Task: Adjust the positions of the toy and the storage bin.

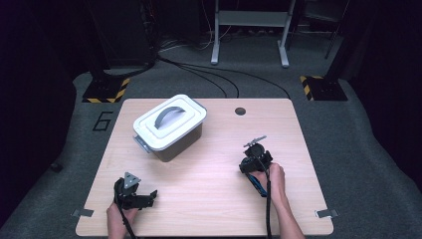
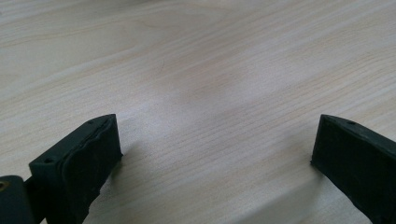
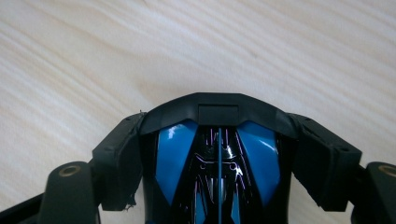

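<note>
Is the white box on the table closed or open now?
Closed. The white lid sits flat on the box, its grey handle folded down on top. Whether its side latches are locked cannot be told.

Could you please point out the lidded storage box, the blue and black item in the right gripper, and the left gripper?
storage box (image 1: pixel 169 127), high view, on its white lid.
blue and black item (image 3: pixel 173 154), right gripper view, on its left blue panel.
left gripper (image 2: pixel 215 149), left gripper view, midway between its open jaws.

Pale wooden table (image 1: pixel 209 199), lidded white box (image 1: pixel 169 128) resting at its back-left
</note>
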{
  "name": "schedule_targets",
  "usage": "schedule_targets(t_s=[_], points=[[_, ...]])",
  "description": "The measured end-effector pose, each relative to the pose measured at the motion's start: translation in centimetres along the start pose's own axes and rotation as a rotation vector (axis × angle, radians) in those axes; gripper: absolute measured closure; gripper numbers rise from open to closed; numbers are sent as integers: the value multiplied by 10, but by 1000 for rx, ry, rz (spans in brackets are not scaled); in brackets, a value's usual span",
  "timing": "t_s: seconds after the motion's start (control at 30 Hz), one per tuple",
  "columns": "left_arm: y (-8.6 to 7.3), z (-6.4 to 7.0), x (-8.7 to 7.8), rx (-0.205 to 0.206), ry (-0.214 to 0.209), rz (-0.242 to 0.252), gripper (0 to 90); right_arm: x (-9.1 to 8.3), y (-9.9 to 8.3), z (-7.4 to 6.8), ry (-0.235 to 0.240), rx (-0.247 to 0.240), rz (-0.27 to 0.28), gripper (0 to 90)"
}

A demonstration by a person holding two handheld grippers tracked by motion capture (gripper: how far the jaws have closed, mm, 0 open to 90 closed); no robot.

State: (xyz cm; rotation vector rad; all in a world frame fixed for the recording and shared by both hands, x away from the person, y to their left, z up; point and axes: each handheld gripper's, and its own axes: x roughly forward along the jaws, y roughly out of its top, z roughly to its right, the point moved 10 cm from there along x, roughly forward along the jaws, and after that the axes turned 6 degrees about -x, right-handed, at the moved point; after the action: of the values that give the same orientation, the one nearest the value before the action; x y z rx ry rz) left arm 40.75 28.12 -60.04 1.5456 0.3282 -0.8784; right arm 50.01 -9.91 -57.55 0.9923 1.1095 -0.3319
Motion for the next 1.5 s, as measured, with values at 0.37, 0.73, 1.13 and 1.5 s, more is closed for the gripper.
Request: schedule_targets(t_s=[0.37, 0.73, 1.13, 1.5], points=[[0, 0, 0, -1, -2, -1, 11, -17, -36, -3, -11, 25, 14, 237], [0, 0, 0, 1, -4, -3, 11, -23, -48, -4, 6, 38, 73, 229], [0, -1, 0, 3, -5, -7, 11, -52, -43, 10, 8, 73, 219, 0], [1, 0, 1, -9, -12, 0, 13, -73, -79, 75, -85, 167, 309, 0]])
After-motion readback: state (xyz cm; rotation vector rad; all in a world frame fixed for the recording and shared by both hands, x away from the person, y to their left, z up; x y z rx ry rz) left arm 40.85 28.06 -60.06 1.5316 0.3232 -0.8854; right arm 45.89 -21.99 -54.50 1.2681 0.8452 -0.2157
